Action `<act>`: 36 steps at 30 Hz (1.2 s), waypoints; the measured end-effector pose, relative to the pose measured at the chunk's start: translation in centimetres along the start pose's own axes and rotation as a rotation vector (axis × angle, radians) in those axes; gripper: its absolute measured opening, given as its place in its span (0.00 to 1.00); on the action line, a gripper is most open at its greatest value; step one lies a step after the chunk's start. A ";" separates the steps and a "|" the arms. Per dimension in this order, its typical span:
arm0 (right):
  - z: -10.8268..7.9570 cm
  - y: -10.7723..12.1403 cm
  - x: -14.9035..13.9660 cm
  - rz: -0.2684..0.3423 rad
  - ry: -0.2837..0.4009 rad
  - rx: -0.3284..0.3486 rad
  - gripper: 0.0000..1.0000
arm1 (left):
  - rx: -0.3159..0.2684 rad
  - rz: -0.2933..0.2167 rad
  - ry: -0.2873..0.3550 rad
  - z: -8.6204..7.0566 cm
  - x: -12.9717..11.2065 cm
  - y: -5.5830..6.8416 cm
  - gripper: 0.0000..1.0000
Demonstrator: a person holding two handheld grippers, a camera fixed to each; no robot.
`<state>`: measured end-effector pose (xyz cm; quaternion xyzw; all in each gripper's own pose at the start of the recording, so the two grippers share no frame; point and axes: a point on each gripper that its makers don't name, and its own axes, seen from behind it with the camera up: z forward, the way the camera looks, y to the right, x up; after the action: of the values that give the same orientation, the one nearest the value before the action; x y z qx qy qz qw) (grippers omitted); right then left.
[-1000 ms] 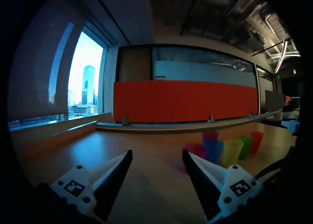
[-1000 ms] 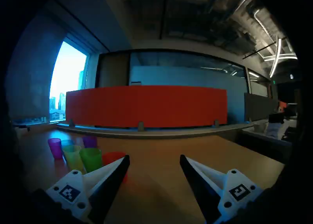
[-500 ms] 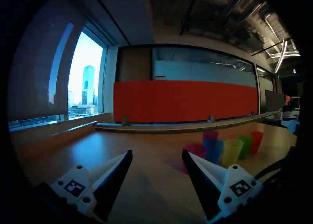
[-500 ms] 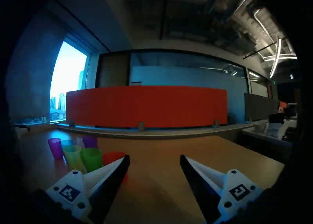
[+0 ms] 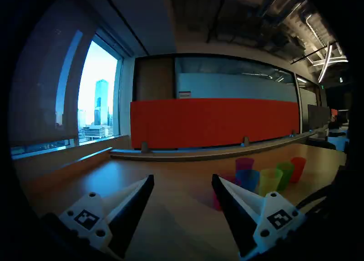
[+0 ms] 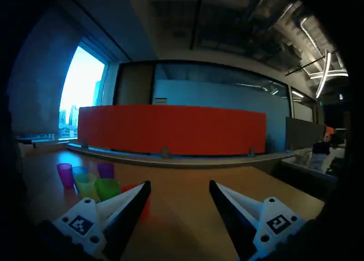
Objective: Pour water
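Observation:
Several coloured plastic cups stand grouped on a wooden table (image 5: 182, 188). In the left gripper view they sit right of centre: a purple cup (image 5: 244, 163), a blue cup (image 5: 248, 179), a yellow-green cup (image 5: 269, 181), a green cup (image 5: 285, 174), a red cup (image 5: 298, 169) and a pink cup (image 5: 217, 198) partly behind my right finger. My left gripper (image 5: 182, 181) is open and holds nothing. In the right gripper view the cups are at lower left: purple cups (image 6: 64, 174), a yellow-green cup (image 6: 85, 185), a green cup (image 6: 107, 188). My right gripper (image 6: 179, 186) is open and holds nothing.
A long red divider panel (image 5: 214, 122) runs along the table's far edge. A bright window (image 5: 93, 106) is at the left. Desks with dim objects (image 6: 314, 158) lie at the far right. Bare tabletop (image 6: 195, 215) stretches ahead of my right gripper.
Both views have tipped slightly upward, so the cups and table sit a little lower in the frames. Both grippers stay open. The cups have not moved.

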<state>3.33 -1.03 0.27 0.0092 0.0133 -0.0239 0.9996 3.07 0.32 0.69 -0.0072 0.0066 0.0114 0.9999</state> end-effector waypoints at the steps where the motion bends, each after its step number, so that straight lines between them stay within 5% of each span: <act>1: 0.0 -0.2 0.5 -0.002 0.001 0.005 0.99 | -0.010 -0.002 -0.002 0.1 0.4 0.2 0.94; 9: 0.7 -1.2 3.8 -0.025 -0.001 0.041 0.99 | -0.080 0.017 -0.028 1.2 3.1 1.1 0.94; 18: 1.6 -2.0 5.0 -0.071 -0.039 0.110 0.99 | -0.182 0.116 -0.080 2.2 4.1 2.3 0.94; 36: 1.9 -5.0 4.7 -0.182 -0.176 0.383 1.00 | -0.434 0.184 -0.235 3.5 2.6 6.8 0.94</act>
<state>7.83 -6.32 1.96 0.1953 -0.0780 -0.1169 0.9706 5.61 7.19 4.07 -0.2193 -0.1113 0.1044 0.9636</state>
